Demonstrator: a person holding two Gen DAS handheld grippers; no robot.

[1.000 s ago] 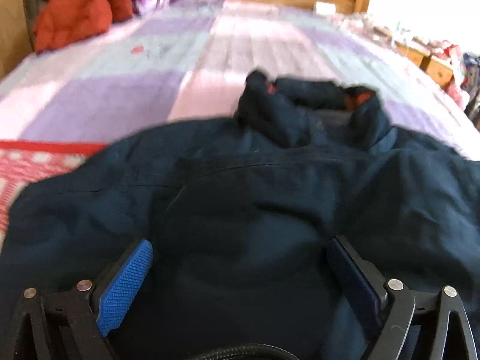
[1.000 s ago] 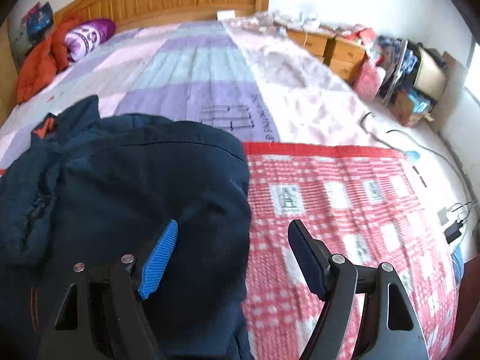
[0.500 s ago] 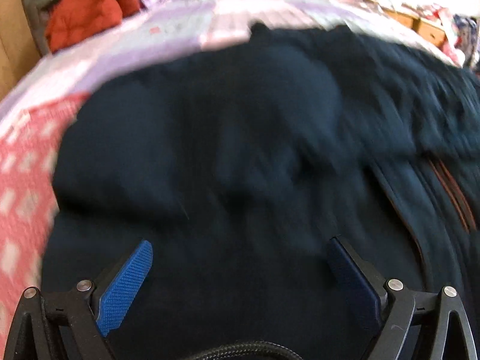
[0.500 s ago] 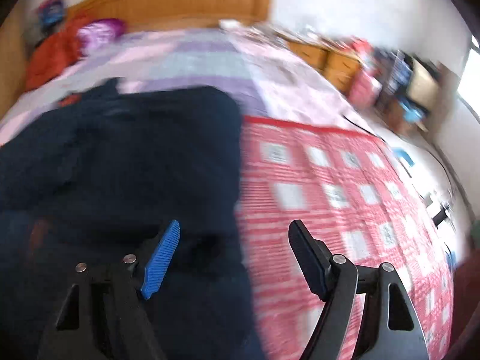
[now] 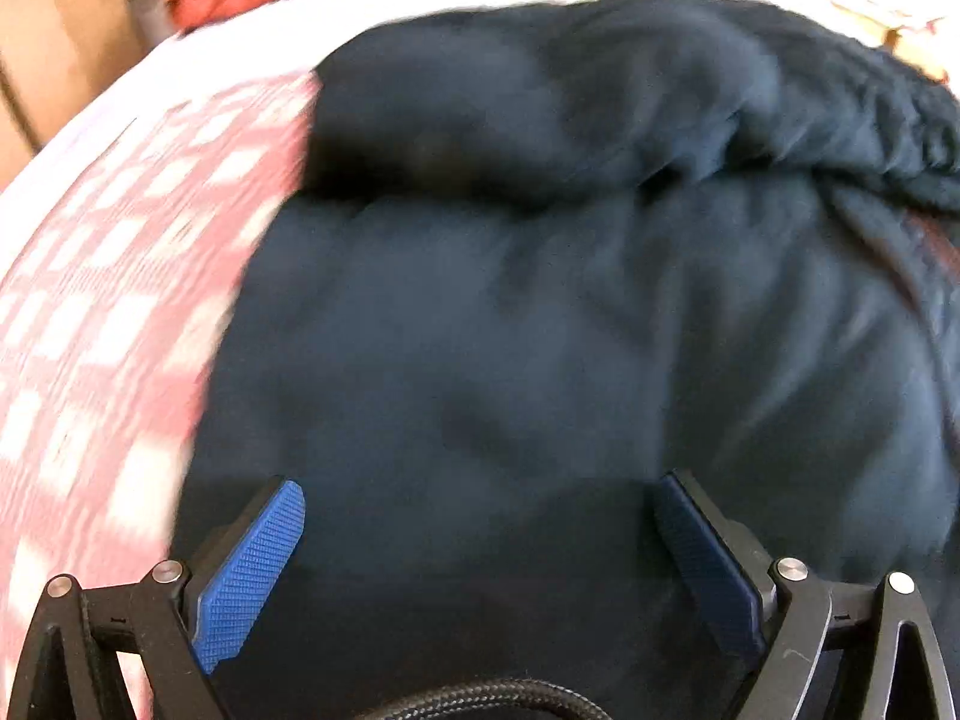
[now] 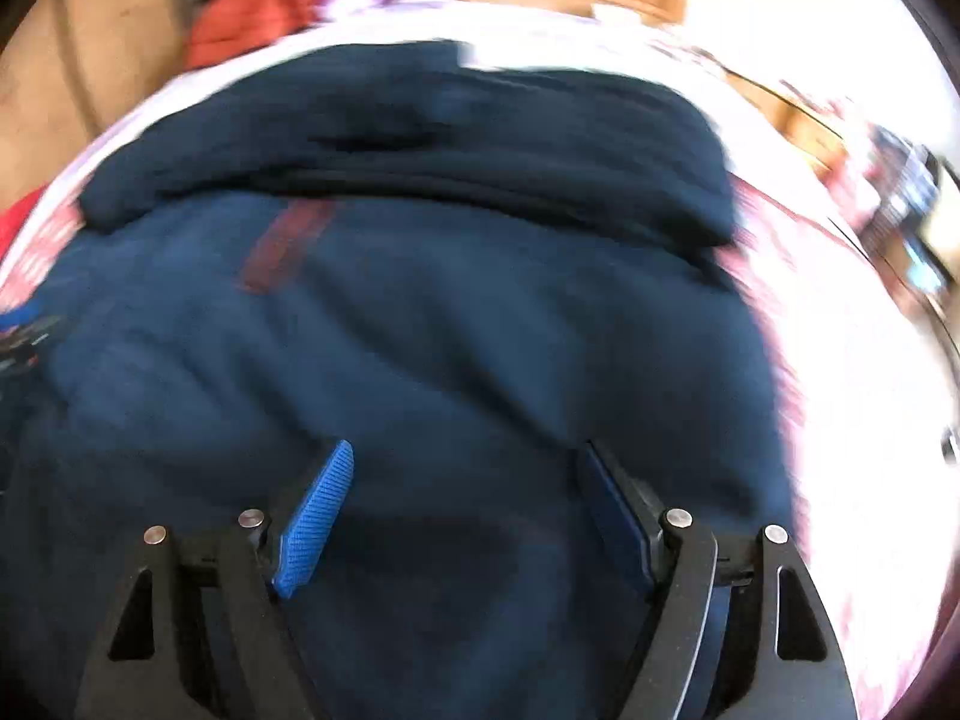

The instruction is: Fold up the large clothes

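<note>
Both tongs, left (image 5: 480,540) and right (image 6: 465,498), gape over the navy jacket (image 5: 540,330); blur hides any lettering.

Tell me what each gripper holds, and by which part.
Nothing. The left gripper and right gripper both stand open above the jacket, with no fabric pinched between the fingers.

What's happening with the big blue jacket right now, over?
Left tool open, right tool open, neither gripping. Navy jacket bunched on the red checked blanket, upper part folded over. Nothing blocking; views blurred.
</note>
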